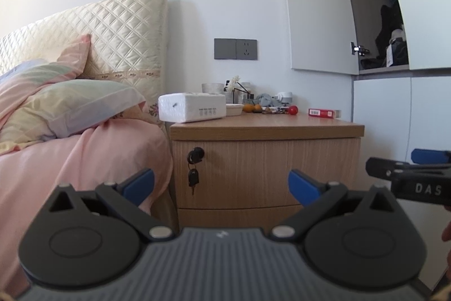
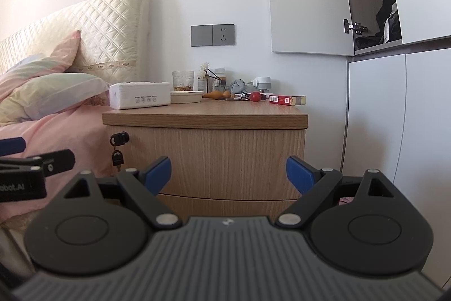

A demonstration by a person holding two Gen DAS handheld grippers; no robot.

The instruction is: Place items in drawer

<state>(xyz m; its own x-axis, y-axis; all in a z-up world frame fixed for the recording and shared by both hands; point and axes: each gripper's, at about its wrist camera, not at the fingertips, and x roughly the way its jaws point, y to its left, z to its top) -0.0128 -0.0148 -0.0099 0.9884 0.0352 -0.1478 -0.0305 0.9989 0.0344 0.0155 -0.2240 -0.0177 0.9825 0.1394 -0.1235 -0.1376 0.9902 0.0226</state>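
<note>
The left hand-held gripper (image 1: 221, 185) hangs with its blue pads spread wide and nothing between them, aimed straight at the upper drawer (image 1: 265, 171) of the wooden nightstand. The right hand-held gripper (image 2: 228, 174) sits just beside it, jaws equally wide and empty, facing the same drawer front, which is shut. Off to the right edge of the left view you catch the right tool's black arm (lettering on its side).

Ahead and to the left of both grippers, a black key (image 1: 193, 178) dangles from the drawer lock (image 1: 196, 153). Below the upper drawer, the front of a second drawer (image 2: 225, 206) shows, also closed.

Up above the grippers, on the tabletop (image 2: 205, 114), the items wait: a white tissue pack (image 2: 140, 95) at the left front corner, a shallow cream dish (image 2: 186, 96) just beside it, a glass cup (image 2: 183, 80) behind that, a red ball (image 2: 256, 96) among small clutter near the back, and a red box (image 2: 286, 99) over to the right.

Farther left, a bed with pink bedding (image 1: 84, 157), a pastel pillow (image 1: 70, 106) and a quilted headboard (image 1: 124, 33). On the wall beyond, a grey switch and socket plate (image 1: 235, 49). High right, a white cupboard door (image 1: 318, 19) stands ajar.
</note>
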